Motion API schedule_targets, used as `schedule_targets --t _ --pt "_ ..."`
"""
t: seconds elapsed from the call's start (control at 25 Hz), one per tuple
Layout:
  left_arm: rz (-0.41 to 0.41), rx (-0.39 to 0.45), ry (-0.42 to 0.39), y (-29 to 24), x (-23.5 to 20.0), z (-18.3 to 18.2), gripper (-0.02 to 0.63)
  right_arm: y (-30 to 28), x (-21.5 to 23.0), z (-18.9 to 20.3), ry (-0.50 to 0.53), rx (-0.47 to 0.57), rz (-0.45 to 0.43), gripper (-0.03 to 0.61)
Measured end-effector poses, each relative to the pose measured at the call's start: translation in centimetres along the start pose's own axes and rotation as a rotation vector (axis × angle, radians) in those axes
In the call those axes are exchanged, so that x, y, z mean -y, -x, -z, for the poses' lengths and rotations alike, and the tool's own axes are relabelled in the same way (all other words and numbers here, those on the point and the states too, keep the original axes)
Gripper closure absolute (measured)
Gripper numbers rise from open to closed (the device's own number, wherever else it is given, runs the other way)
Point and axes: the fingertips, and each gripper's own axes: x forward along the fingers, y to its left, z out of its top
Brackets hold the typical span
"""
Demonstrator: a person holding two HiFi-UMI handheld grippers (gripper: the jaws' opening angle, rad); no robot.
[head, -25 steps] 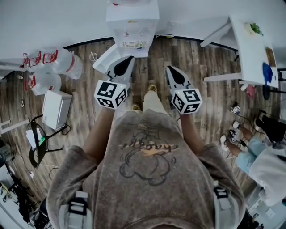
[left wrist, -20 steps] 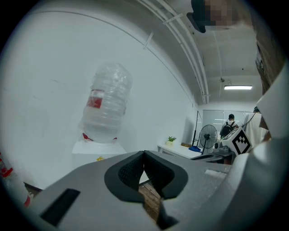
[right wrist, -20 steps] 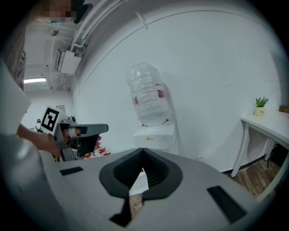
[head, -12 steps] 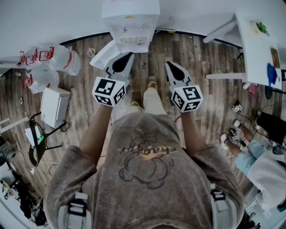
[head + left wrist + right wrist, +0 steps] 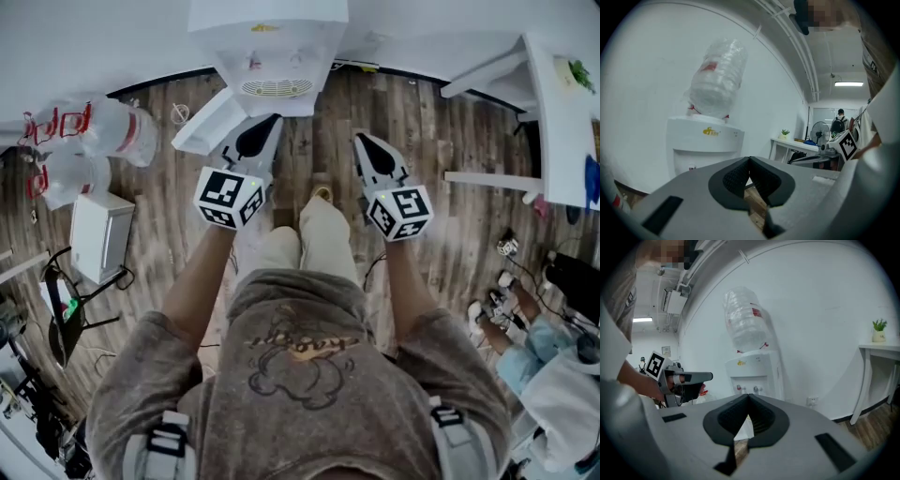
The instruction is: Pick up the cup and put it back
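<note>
A white water dispenser (image 5: 272, 52) stands against the wall ahead, with a bottle (image 5: 717, 77) on top of it. A white panel (image 5: 204, 124) juts out low at its left. A small pale cup-like thing (image 5: 178, 113) sits on the floor left of that panel. My left gripper (image 5: 265, 123) points at the dispenser's base, shut, with nothing between its pads (image 5: 738, 176). To the right my right gripper (image 5: 360, 141) is shut and empty too, and in its own view the dispenser's taps (image 5: 746, 388) show just above the jaws. No cup shows in either gripper view.
Empty water bottles (image 5: 103, 131) and a white box (image 5: 98, 234) lie on the wooden floor at left. A white table (image 5: 562, 103) stands at right, and a person (image 5: 553, 347) sits near it among cables. A fan (image 5: 818, 133) stands further back.
Both grippers have sunk, still side by side and shut. In the head view the dispenser now looks larger and closer.
</note>
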Motion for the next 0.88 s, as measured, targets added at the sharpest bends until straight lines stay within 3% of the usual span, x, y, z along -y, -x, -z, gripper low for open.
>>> schedule_targets --t 0.44,0.88 --pt "0.01 -0.013 0.007 -6.9 -5.3 13.2 0.611 -9.9 5.3 11.4 -0.017 0.033 -0.077 0.577" --pt "0.029 0.038 -0.003 -11.8 -10.5 26.2 0.611 -17.1 9.4 23.7 0.028 0.039 -0.114 0.577"
